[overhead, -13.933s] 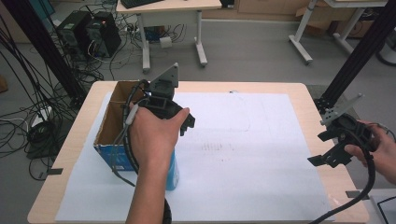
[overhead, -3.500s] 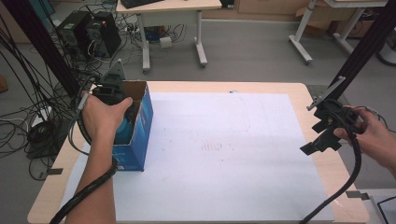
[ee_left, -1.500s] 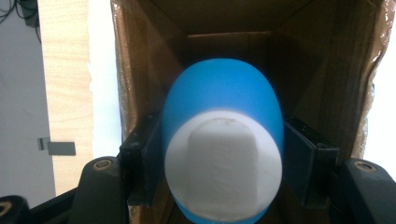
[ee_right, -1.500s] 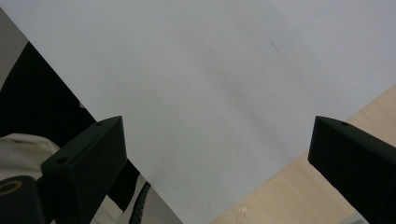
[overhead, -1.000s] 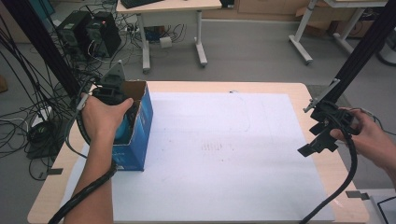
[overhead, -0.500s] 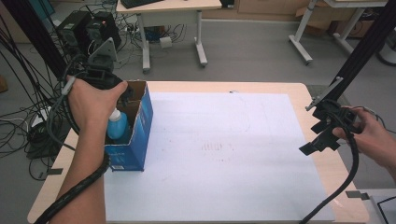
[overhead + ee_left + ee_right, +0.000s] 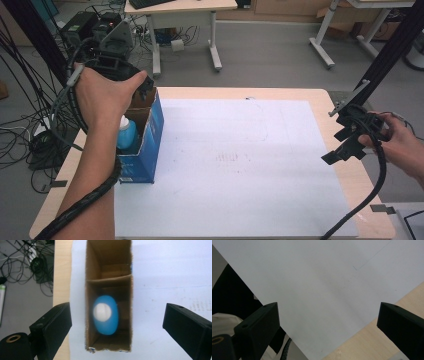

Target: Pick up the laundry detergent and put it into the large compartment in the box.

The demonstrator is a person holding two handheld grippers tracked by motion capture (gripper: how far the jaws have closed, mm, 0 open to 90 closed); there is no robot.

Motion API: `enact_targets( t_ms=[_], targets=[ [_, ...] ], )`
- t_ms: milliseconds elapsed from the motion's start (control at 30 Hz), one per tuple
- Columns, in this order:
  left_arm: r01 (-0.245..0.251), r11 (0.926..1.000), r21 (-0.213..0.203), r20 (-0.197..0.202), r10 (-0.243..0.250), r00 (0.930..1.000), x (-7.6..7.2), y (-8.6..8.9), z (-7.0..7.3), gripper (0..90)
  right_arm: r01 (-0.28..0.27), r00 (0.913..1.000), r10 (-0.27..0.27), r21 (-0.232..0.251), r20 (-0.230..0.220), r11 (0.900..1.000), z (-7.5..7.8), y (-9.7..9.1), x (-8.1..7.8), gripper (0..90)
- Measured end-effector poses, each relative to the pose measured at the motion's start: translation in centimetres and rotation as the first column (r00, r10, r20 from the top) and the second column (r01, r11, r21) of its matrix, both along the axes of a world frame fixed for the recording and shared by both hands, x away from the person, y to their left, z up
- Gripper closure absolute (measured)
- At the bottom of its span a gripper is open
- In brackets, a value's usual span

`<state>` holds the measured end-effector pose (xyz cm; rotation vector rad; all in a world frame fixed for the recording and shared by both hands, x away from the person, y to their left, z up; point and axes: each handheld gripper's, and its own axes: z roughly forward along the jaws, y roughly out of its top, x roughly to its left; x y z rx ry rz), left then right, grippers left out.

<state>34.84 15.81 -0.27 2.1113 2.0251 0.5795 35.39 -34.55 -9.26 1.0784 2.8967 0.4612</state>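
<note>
Your left gripper (image 7: 116,327) hangs above the box (image 7: 109,272), jaws just opened wide and holding nothing; the bottle (image 7: 106,314) stands directly below, boxed in by cardboard walls. Your right gripper (image 7: 328,327) gapes empty over bare white paper (image 7: 317,282), the table edge (image 7: 372,340) just beneath it.

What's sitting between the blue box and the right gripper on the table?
Nothing: in the high view, a bare stretch of white sheet runs from the blue box to the right gripper.

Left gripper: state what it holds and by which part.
Nothing. The left gripper, its jaws just opened, hangs above the blue bottle, which stands in the cardboard box.
</note>
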Motion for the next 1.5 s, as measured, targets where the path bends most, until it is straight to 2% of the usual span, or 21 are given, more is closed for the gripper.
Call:
enact_targets(
  t_ms=[200, 400, 1000, 1500],
  targets=[
    [0.050, 0.9988, -0.001, -0.017, -0.050, 0.9986, 0.3, -1.4, 0.0, 7.7, 0.013, 0.9998, -0.013, 0.011, -0.016, 0.9999, -0.2, -0.3, 0.3, 4.0],
    [0.067, 0.9977, 0.003, -0.024, -0.067, 0.9975, 0.6, -2.2, 0.0, 7.3, 0.026, 0.9993, -0.025, 0.022, -0.028, 0.9994, -0.4, -0.8, 0.5, 4.0],
    [0.083, 0.9966, -0.002, -0.032, -0.083, 0.9961, 1.3, -3.1, -0.5, 7.2, 0.027, 0.9992, -0.027, 0.026, -0.030, 0.9993, -0.6, -1.4, 0.3, 4.1],
    [0.083, 0.9965, -0.013, -0.040, -0.083, 0.9957, 1.5, -2.7, -0.9, 7.9, 0.022, 0.9989, -0.021, 0.030, -0.042, 0.9993, -0.8, -1.3, 0.6, 4.1]
  ],
)
